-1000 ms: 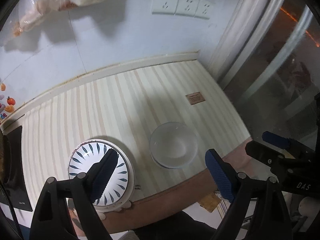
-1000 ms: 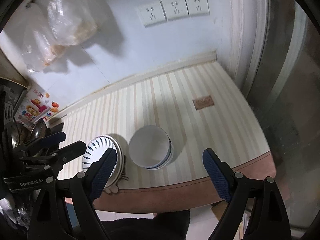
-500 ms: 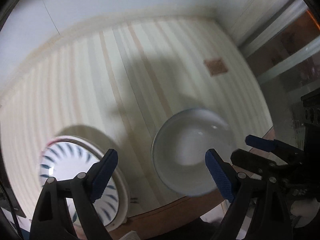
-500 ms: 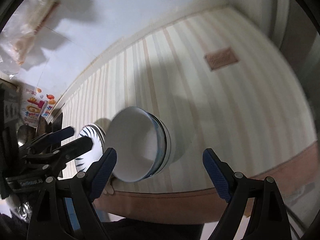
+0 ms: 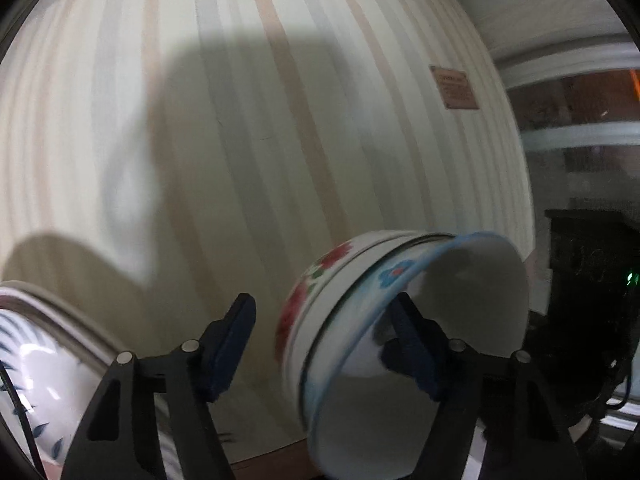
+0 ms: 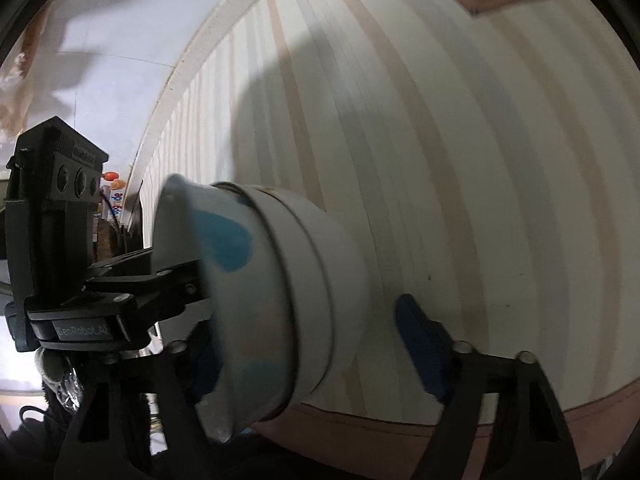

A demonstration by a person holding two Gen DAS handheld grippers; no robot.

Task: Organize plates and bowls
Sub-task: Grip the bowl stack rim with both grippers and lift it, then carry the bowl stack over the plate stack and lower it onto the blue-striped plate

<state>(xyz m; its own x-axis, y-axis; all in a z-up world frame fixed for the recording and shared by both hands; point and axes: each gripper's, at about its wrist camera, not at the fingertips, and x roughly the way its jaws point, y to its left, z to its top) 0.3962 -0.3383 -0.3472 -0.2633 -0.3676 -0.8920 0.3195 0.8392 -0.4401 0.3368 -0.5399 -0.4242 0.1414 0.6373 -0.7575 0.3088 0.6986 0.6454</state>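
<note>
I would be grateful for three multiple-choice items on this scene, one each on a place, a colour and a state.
1. In the left wrist view, where is the leaf-patterned plate?
A. lower left
B. top right
C. centre

2. What colour are the flowers on the outer bowl?
A. yellow
B. red
C. purple

3. How does the inner bowl stand in relation to the outer bowl?
A. beside it, apart
B. nested inside it
C. upside down on the plate

Answers: 1 A, the plate is cut off by the lower left edge of the view. 2 B, red blooms show on the outer wall. 3 B, the blue rim of the inner bowl rises out of the outer bowl's rim.
</note>
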